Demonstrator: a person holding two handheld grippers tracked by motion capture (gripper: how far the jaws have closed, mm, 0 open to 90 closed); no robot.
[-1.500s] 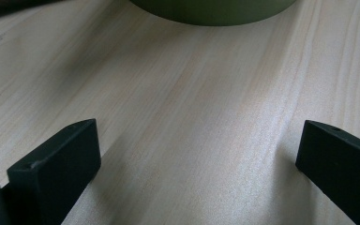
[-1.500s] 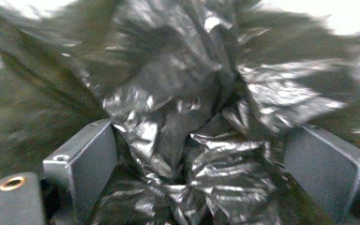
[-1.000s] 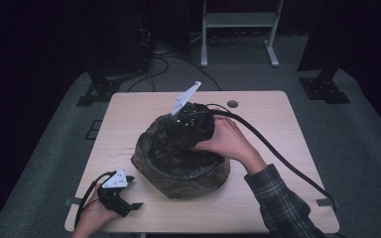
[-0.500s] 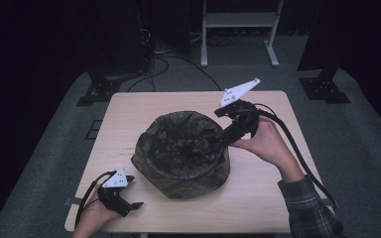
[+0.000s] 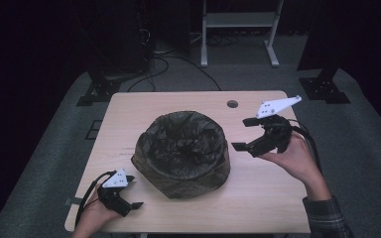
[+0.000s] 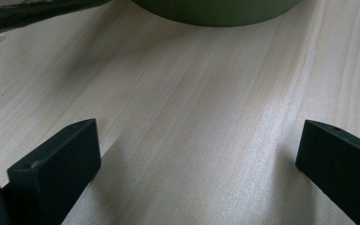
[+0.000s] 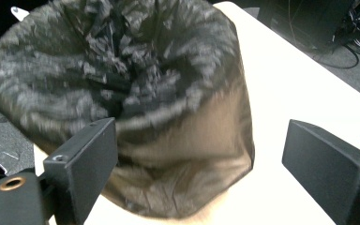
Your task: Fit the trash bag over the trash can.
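- Round bin (image 5: 181, 153) lined with a crinkled dark plastic bag (image 5: 183, 136), standing upright at the middle of a pale wooden table (image 5: 129, 114); bag folded out over the rim and draped down the outside.
- Right gripper (image 5: 244, 134) held up off the table just to the right of the bin, jaws spread wide with nothing between them, pointing toward the bin; not touching it.
- From the right gripper view, bag-covered bin (image 7: 131, 93) ahead beyond the open jaws, somewhat blurred.
- Left gripper (image 5: 135, 204) low at the table's near edge, in front and to the left of the bin, close beside its base.
- From the left gripper view, jaws wide apart over bare wood, green base of the bin (image 6: 215, 11) ahead.
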